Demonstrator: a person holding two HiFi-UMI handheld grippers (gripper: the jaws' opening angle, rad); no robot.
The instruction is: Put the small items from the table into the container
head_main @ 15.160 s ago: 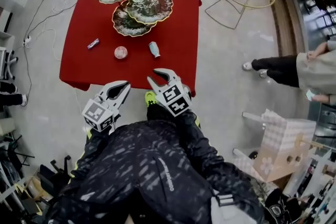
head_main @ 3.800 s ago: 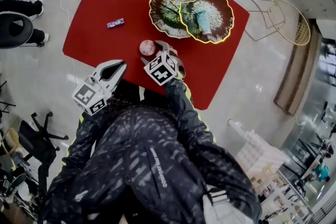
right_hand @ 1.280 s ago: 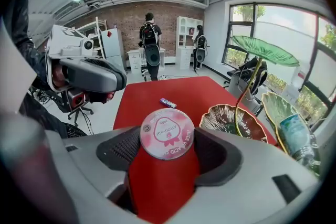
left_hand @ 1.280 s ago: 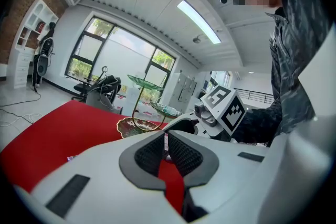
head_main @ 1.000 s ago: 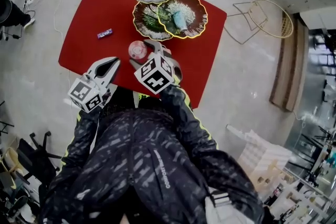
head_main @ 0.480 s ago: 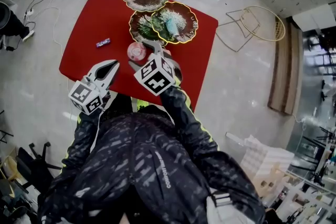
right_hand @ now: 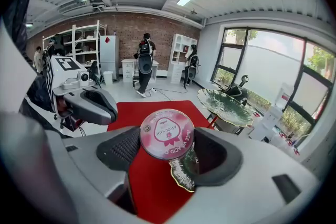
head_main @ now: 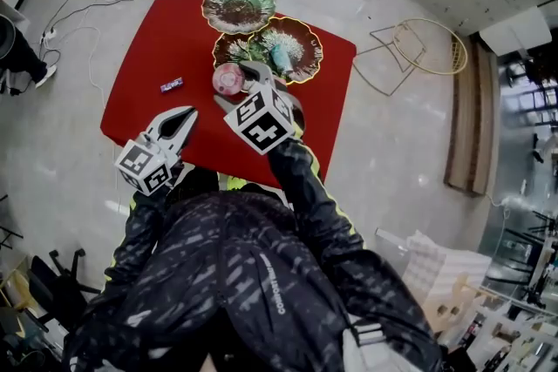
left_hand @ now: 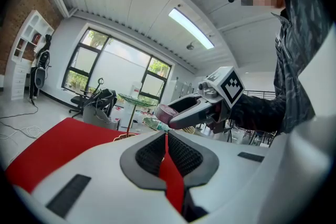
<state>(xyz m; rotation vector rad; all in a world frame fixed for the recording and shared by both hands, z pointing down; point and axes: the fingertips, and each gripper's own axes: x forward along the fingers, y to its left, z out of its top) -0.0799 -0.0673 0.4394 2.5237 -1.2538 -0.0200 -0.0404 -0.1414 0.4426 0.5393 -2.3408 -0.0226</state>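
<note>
Held tight between the right gripper (right_hand: pixel 167 150) jaws: round pink jelly cup (right_hand: pixel 167 132), lid up. Just ahead and a bit below those jaws, the gold-rimmed leaf dish (head_main: pixel 305 43), nearer right than left. Left gripper (left_hand: pixel 166 145) jaws almost together, nothing between.

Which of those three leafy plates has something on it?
The gold-rimmed plate on the right: it alone carries a pale blue bottle.
</note>
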